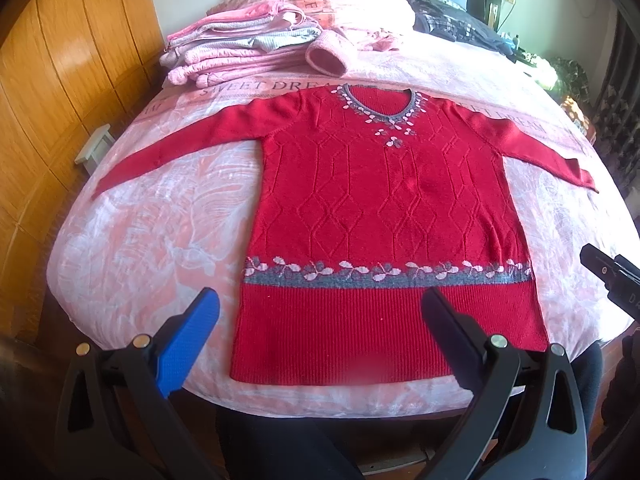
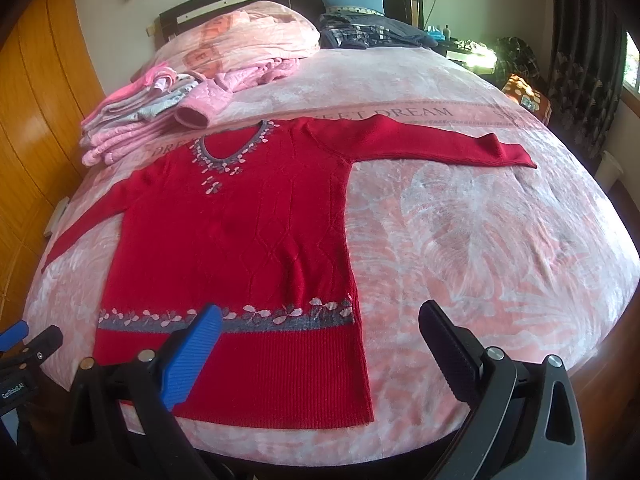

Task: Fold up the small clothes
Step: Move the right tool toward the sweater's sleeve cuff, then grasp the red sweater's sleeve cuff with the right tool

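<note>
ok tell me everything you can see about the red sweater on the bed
The red knitted long-sleeved sweater lies flat, front up, on the pink patterned bedspread, hem toward the cameras. It has a raised diamond knit, a grey scoop neckline with pink petal shapes, a grey band with pink flowers above a ribbed hem, and both sleeves spread outward. It is unfolded. Neither open hand-held gripper, left or right, grips it; any contact cannot be told.

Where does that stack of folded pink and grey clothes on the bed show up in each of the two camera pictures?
Left wrist view: the stack of folded pink and grey clothes sits upper left, beyond the left sleeve of the red knitted sweater.
Right wrist view: the stack lies at the left edge, above and left of the sweater's collar.
Shared landmark: the sweater's grey collar with pink petals.
</note>
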Tool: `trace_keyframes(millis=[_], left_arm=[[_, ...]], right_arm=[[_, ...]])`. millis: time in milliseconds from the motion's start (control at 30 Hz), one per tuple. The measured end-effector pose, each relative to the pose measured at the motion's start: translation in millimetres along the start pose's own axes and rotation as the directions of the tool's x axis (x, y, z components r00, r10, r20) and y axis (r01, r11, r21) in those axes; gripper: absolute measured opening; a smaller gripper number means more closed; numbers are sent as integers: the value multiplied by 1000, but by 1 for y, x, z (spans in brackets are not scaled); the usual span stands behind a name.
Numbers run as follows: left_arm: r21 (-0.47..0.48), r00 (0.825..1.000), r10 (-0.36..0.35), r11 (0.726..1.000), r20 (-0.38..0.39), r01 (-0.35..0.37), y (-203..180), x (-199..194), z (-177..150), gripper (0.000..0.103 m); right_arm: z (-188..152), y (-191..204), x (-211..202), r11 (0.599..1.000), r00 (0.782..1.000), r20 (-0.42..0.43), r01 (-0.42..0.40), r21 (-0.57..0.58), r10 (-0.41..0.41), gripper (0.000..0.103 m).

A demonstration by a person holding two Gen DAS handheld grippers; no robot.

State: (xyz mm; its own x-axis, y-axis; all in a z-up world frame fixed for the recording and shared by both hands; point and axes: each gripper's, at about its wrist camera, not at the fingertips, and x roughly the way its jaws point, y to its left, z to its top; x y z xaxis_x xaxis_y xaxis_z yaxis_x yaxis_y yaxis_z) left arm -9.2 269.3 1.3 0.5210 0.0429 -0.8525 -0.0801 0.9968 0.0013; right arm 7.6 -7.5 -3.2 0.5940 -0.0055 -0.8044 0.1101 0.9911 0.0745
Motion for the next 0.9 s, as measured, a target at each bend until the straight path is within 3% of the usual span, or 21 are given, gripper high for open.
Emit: trace_keyframes(millis=[267, 433, 500, 633, 900], left_arm=[[7, 999, -18, 1000, 45, 18, -8, 14, 4, 100], [-3, 985, -127, 992, 114, 128, -20, 29, 17, 100], [-8, 987, -128, 992, 93, 129, -32, 44, 31, 100], [-1, 989, -138, 990, 52, 139, -65, 77, 67, 100], [-26, 980, -195, 980, 33, 196, -139, 135, 145, 100]], right_arm=[[7, -11, 8, 1000, 999, 44, 14, -9, -13, 99], [25, -40, 23, 1000, 996, 82, 25, 16, -26, 99], [38, -60, 33, 998, 994, 85, 65, 12, -66, 99], [64, -115, 65, 997, 999, -11, 54, 49, -54, 99], [149, -265, 125, 965, 977, -51, 211, 159, -205, 99]])
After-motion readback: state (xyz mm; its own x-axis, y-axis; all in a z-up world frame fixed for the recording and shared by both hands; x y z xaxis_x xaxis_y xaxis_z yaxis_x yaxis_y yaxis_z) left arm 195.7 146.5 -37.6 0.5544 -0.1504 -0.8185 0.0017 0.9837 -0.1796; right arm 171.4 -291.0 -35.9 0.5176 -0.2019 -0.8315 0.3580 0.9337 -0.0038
